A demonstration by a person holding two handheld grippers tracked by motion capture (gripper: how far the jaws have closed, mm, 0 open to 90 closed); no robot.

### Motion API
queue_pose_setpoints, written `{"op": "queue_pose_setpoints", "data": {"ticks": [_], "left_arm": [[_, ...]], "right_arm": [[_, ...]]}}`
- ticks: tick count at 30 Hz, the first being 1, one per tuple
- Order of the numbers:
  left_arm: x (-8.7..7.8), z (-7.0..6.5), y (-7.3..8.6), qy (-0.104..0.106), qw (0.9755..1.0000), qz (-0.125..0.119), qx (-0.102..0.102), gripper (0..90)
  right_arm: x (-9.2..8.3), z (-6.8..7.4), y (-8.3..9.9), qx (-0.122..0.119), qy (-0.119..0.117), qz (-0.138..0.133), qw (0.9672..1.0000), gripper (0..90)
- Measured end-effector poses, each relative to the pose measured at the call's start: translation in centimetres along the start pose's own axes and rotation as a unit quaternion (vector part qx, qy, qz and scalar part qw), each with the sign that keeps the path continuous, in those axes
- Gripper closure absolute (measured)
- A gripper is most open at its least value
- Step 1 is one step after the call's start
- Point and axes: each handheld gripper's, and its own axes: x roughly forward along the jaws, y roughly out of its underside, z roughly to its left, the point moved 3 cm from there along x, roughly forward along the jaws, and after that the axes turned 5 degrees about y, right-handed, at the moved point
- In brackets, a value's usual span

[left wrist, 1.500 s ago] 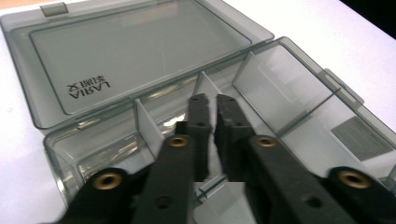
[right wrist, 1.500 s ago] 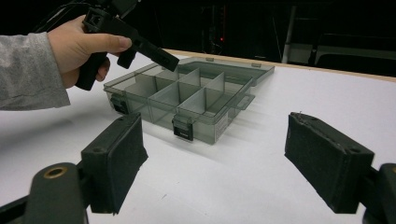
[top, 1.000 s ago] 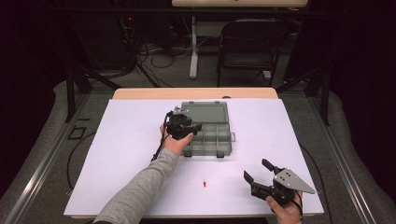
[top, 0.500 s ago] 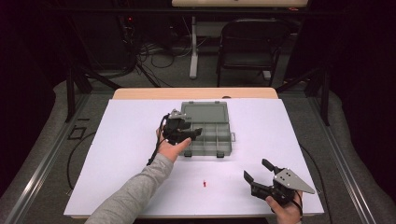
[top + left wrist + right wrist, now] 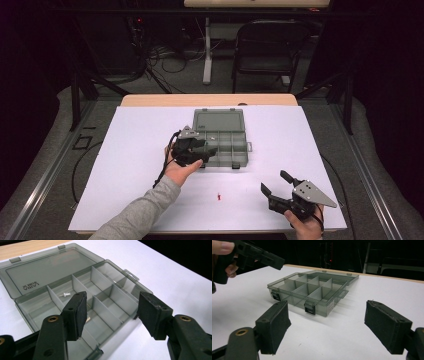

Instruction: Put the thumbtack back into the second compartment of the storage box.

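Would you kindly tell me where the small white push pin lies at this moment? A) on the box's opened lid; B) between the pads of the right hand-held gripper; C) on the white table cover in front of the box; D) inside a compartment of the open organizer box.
D: in the left gripper view the white push pin lies on the floor of a compartment of the grey organizer box.

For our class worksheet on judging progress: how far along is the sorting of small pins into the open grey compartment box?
Done: a white pin lies in a compartment of the open box. In hand: nothing; the left gripper, its jaws having just opened, hangs empty over the box. The right gripper waits open near the table's front edge. Left: a small red piece lies on the white table.
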Motion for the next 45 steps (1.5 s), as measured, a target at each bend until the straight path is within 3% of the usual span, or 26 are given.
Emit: {"op": "queue_pose_setpoints", "data": {"ticks": [15,20,24,33,45], "left_arm": [[-1.5,-2.1,2.4,0.02,0.9993,0.007,0.03,40.7],[-1.7,-3.2,3.5,0.043,0.9983,0.01,0.039,40.8],[-1.8,-3.7,4.6,0.043,0.9978,0.015,0.05,40.8],[-1.3,-4.5,6.5,0.072,0.9956,0.033,0.05,41.9],[1.1,-5.8,8.5,0.096,0.9909,0.079,0.051,43.6]], "right_arm": [[0.1,0.0,0.1,0.0,0.0,0.002,1.0,19.2],[0.1,0.0,0.1,-0.001,-0.001,0.002,1.0,19.2],[0.1,0.1,0.1,-0.002,-0.001,0.003,1.0,19.2],[0.1,0.1,0.1,-0.002,0.0,0.004,1.0,19.2],[0.1,0.0,0.0,-0.003,-0.002,0.002,1.0,19.2]]}}
